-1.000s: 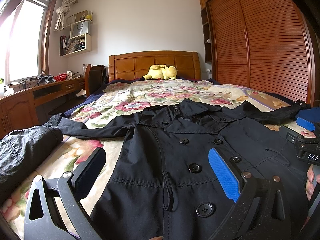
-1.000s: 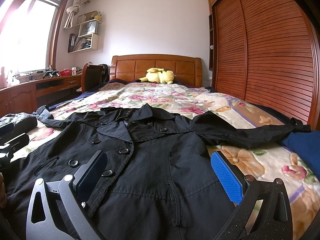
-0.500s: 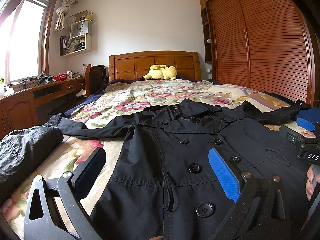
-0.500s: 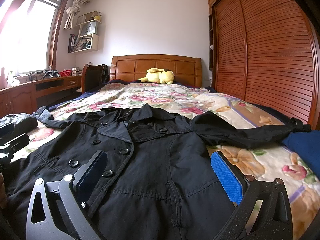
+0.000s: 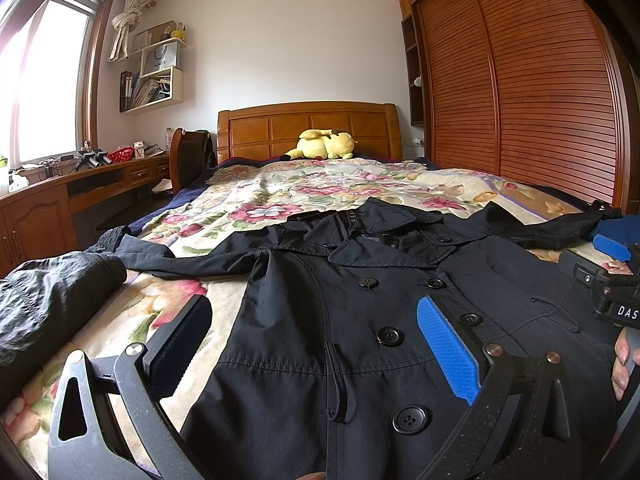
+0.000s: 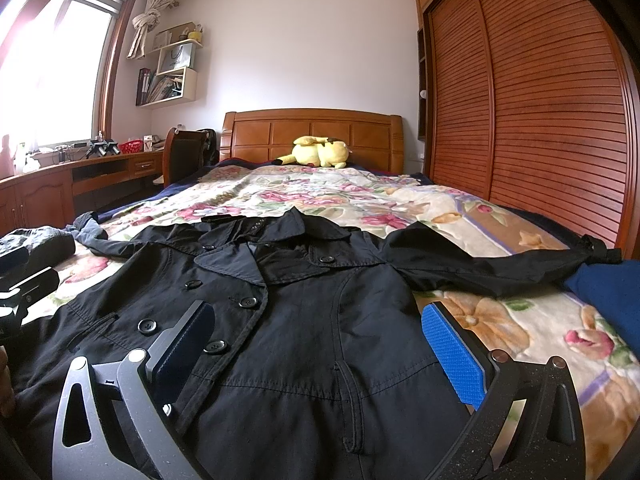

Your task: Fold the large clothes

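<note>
Left tongs (image 5: 316, 344): spread wide, holding nothing, low over the coat's near hem.
Right tongs (image 6: 320, 348): likewise spread and empty, over the coat's other front panel.
Coat (image 5: 360, 320): black, double-breasted, laid flat face up on the bed, collar pointing away, sleeves stretched out to both sides.
Bed (image 6: 360, 196): floral cover under and beyond the coat.
Plush toy (image 6: 320, 152): yellow, far beyond the coat, against the wooden headboard (image 6: 312, 132).
Wardrobe (image 6: 540, 112): slatted wooden doors, right of the coat.
Bench (image 5: 80, 184): left of the coat, under the window.
</note>
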Available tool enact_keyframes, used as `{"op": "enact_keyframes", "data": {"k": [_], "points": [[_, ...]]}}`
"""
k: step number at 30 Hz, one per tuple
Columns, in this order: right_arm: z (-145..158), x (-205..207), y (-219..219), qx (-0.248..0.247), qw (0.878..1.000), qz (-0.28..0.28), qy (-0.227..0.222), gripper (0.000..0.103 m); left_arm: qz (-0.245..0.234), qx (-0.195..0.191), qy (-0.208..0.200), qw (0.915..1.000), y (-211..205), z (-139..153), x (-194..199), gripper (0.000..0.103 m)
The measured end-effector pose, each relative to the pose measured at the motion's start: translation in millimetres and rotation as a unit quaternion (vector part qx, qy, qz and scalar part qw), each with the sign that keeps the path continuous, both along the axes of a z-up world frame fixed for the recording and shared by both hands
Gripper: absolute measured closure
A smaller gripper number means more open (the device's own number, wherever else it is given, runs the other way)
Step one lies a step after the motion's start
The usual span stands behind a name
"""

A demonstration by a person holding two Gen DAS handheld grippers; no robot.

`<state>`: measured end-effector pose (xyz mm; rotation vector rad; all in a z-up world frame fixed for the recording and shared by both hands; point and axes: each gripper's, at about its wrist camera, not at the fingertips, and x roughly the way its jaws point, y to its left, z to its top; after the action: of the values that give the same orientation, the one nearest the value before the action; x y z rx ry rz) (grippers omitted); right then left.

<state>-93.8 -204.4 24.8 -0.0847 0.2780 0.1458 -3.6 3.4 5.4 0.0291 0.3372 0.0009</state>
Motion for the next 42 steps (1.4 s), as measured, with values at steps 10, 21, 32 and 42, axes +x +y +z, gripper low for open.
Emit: {"op": "enact_keyframes", "data": {"k": [10, 21, 32, 42], "points": [[27.2, 0.8, 6.4, 0.039, 0.999, 0.014, -0.005, 0.000, 0.008, 0.009, 0.026, 0.9996, 16.8, 20.6, 5.6, 0.000], [31.7, 23.6, 35.4, 0.049, 0.997, 0.053, 0.005, 0.000, 0.029, -0.008, 0.063, 0.9975, 73.1, 33.8, 24.8, 0.000], [34.6, 49.4, 70.7, 0.014, 0.996, 0.083, 0.026, 0.000, 0.059, 0.036, 0.104, 0.9922, 134.4, 31.5, 68.9, 0.000], [53.9, 90.0, 106.7, 0.001, 0.987, 0.146, 0.069, 0.000, 0.066, 0.052, 0.158, 0.9839, 181.5, 14.3, 122.2, 0.000]]}}
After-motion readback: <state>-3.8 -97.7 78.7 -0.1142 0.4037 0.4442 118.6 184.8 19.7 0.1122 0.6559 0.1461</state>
